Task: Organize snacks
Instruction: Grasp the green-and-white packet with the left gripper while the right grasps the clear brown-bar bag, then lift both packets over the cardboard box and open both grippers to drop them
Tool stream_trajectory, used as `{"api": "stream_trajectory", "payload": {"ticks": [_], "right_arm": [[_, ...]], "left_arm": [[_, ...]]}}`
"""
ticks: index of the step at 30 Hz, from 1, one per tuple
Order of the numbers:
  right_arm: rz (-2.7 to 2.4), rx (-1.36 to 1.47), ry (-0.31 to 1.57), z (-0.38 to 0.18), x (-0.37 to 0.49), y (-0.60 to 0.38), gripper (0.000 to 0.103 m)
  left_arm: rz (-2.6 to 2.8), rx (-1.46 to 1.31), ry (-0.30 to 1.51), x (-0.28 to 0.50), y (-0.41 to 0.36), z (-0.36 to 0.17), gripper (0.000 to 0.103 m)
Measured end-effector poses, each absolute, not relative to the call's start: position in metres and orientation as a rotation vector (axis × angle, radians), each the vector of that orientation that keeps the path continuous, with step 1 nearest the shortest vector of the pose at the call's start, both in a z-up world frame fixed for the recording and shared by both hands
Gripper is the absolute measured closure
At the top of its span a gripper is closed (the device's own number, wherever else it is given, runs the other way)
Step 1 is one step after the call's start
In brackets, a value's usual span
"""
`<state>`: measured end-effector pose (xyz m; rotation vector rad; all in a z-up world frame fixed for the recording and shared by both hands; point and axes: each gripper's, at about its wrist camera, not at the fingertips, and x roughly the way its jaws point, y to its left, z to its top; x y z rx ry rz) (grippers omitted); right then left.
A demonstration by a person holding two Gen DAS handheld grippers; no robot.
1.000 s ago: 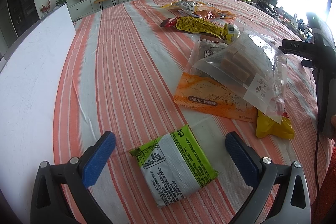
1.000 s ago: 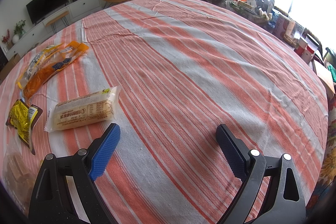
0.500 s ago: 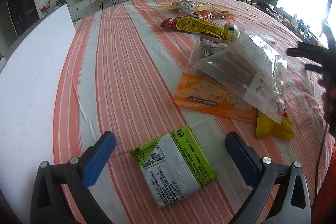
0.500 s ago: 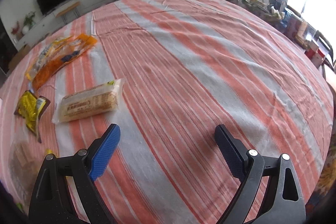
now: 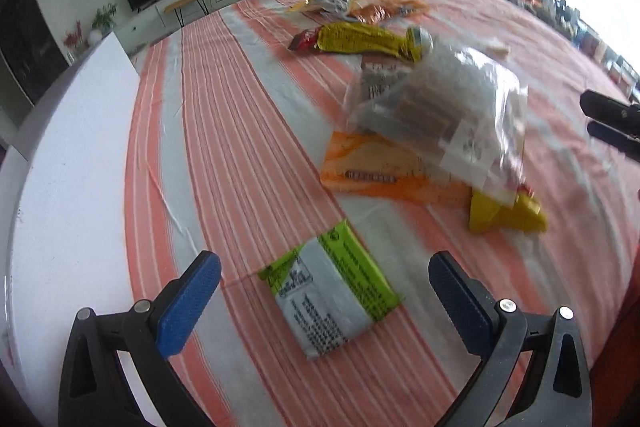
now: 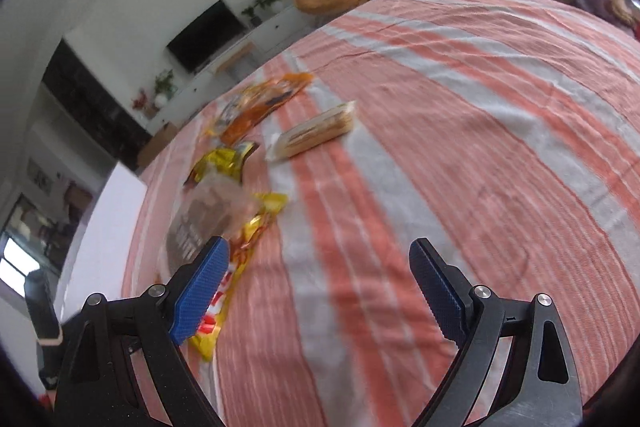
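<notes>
In the left wrist view my left gripper [image 5: 325,301] is open and empty, with a green-and-white snack packet [image 5: 330,289] lying on the striped cloth between its blue pads. Beyond lie a clear bag of biscuits [image 5: 444,107], an orange packet [image 5: 380,171], a yellow packet [image 5: 506,213] and a long yellow snack [image 5: 368,41]. In the right wrist view my right gripper [image 6: 319,291] is open and empty above the cloth. The yellow packet [image 6: 244,247] lies by its left pad. A pale biscuit pack [image 6: 316,135] lies farther off.
A white board [image 5: 60,163] lies along the table's left side. Orange snack bags [image 5: 360,5] sit at the far end; they also show in the right wrist view [image 6: 260,103]. The right gripper's body [image 5: 612,119] shows at the right edge. Chairs and a TV cabinet stand beyond.
My right gripper has swung left, bringing the snack pile into its view near its left pad. My left gripper has shifted slightly; the green packet stays between its pads.
</notes>
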<state>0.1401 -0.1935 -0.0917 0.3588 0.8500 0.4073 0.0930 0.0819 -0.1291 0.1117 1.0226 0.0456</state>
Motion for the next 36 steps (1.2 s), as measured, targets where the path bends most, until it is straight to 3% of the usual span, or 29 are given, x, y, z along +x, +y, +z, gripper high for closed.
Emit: {"api": "stream_trajectory", "payload": {"ticks": [3,5,7,9,13,18,22,30,33,34,36], "right_arm": [[0.492,0.217,0.91,-0.093,0.126,-0.145,0.01],[0.513,0.186,0.973,-0.102,0.12,-0.123,0.01],[0.486,0.12,0.983,-0.104,0.119,-0.103,0.009],[0.498,0.003,0.971,-0.103,0.119,-0.083,0.009],[0.478,-0.127,0.981,-0.109,0.113,-0.075,0.01],[0.428,0.133,1.009,-0.1,0.125,-0.121,0.01],[0.413,0.239,1.081,-0.086,0.157,-0.104,0.01],[0.261,0.022,1.132,-0.086,0.207,-0.016,0.004],[0.295,-0.01,1.129,-0.085,0.205,-0.019,0.01],[0.313,-0.027,1.12,-0.085,0.203,-0.02,0.017],[0.352,-0.043,1.072,-0.078,0.198,-0.025,0.044]], "left_arm": [[0.06,0.095,1.007,0.09,0.086,-0.134,0.001],[0.06,0.018,1.016,0.092,0.095,-0.135,0.01],[0.071,-0.034,1.002,0.09,0.101,-0.132,0.033],[0.067,-0.034,0.994,0.085,0.101,-0.131,0.042],[0.041,-0.064,0.996,0.072,0.104,-0.13,0.044],[0.018,-0.151,0.965,0.069,0.113,-0.129,0.044],[0.025,-0.1,0.96,0.073,0.104,-0.13,0.044],[0.027,-0.07,0.958,0.07,0.101,-0.13,0.044],[0.026,-0.08,0.951,0.068,0.102,-0.13,0.044],[0.029,-0.08,0.946,0.068,0.102,-0.13,0.044],[0.03,-0.077,0.939,0.067,0.101,-0.13,0.044]]}}
